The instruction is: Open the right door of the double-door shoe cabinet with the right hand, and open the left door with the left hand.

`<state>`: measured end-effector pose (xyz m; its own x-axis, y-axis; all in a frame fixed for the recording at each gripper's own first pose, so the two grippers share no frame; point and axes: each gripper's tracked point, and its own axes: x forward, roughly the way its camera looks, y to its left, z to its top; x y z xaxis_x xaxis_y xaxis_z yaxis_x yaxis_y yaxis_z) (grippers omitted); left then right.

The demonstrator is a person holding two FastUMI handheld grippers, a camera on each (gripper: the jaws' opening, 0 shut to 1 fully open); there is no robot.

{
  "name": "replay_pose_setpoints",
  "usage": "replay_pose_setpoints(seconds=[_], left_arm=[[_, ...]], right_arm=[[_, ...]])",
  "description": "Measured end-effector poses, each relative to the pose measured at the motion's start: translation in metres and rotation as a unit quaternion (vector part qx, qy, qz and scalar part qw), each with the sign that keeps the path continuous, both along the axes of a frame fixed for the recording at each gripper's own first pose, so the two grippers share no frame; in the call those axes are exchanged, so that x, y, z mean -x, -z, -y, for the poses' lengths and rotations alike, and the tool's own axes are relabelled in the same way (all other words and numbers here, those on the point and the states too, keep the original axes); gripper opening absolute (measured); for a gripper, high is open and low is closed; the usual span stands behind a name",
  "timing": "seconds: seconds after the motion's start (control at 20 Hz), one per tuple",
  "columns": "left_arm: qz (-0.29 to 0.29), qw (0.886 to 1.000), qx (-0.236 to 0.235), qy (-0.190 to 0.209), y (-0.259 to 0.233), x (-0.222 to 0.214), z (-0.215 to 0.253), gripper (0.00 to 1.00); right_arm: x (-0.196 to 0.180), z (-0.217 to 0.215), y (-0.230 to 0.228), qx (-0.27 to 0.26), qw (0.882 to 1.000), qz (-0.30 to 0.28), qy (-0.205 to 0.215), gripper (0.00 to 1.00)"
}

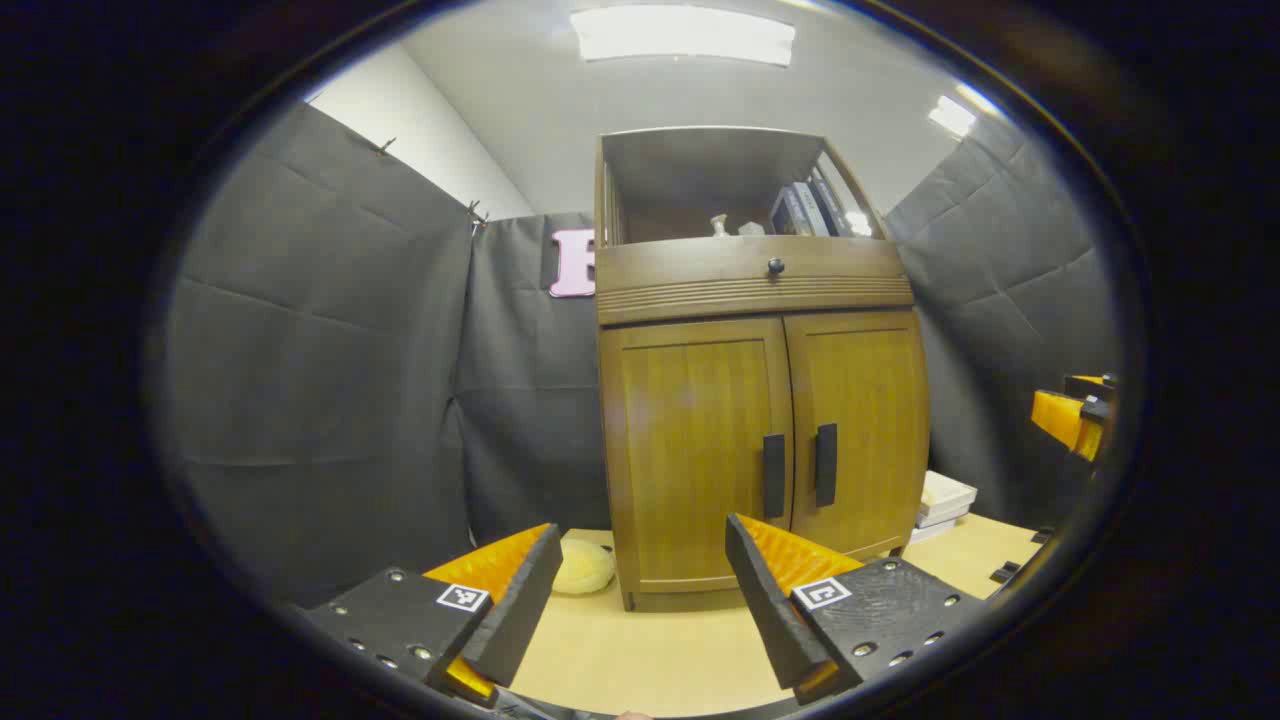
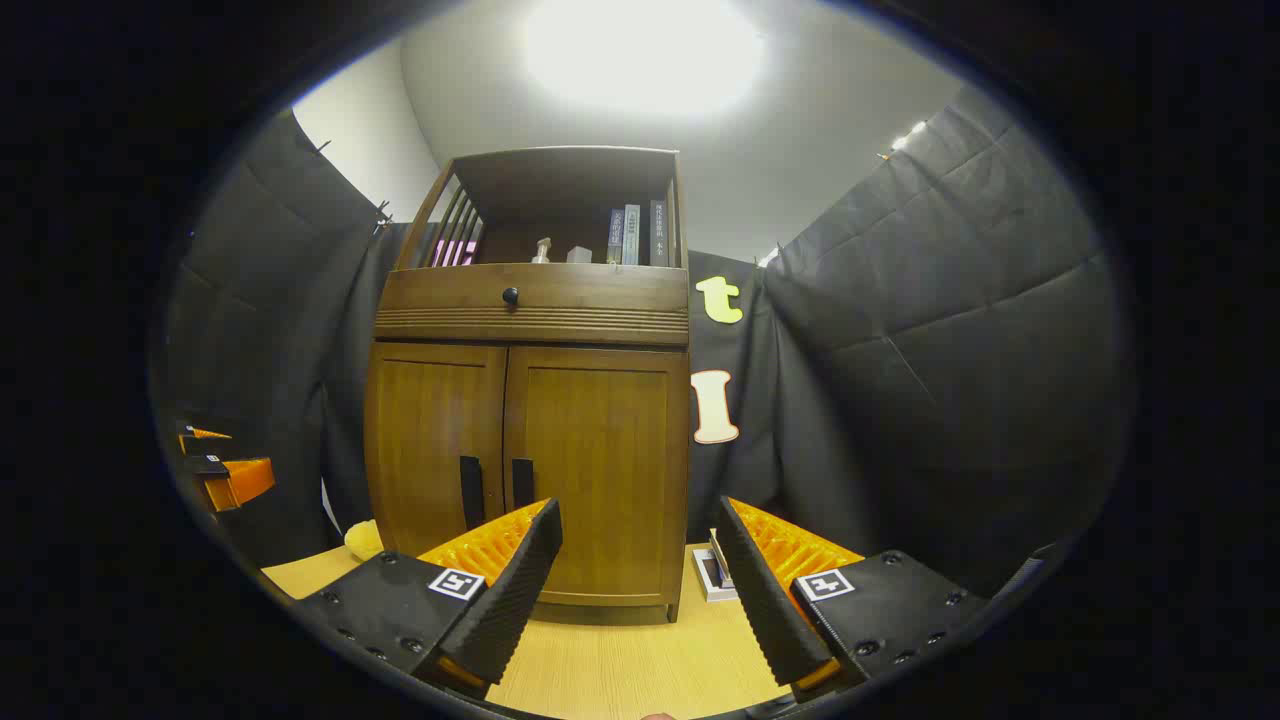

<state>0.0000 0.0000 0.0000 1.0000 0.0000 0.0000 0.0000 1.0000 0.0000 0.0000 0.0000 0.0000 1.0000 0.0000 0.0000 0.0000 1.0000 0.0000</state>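
Both doors of the shoe cabinet (image 1: 760, 440) are shut, and it stands on the pale wooden tabletop (image 1: 640, 650) against the booth's black cloth wall. The left gripper (image 1: 645, 580) hangs back from it with its jaws spread wide and nothing between them; the right gripper (image 2: 640, 580) is the same, wide and empty, pointed at the right door (image 2: 595, 470).

Here is the target: the right door handle (image 2: 522, 483), a dark upright bar just beside its twin, the left door handle (image 2: 471, 492), at the centre seam (they sit very near each other, so aim matters). My read is that the opening step has not started. To do it well, the right gripper should come in level, straddle only the right bar, close across it, then pull along an arc about the outer hinge, not straight back. The left door (image 1: 695, 450) and its handle (image 1: 773, 475) wait for the left gripper.

The books (image 2: 718, 575) lying flat right of the cabinet could be brushed by a swinging door.
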Motion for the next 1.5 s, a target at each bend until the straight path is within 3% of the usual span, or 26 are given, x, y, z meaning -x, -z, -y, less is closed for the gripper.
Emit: replay_pose_setpoints(seconds=[1.0,1.5], left_arm=[[0.021,1.0,-0.008,-0.012,-0.015,0.022,0.003,0.95],[0.02,0.998,-0.018,-0.053,-0.022,0.041,-0.022,0.95]], right_arm=[[-0.002,-0.011,0.0,-0.009,1.0,-0.01,-0.014,0.97],[-0.069,-0.054,-0.002,-0.011,0.998,-0.008,-0.062,0.98]])
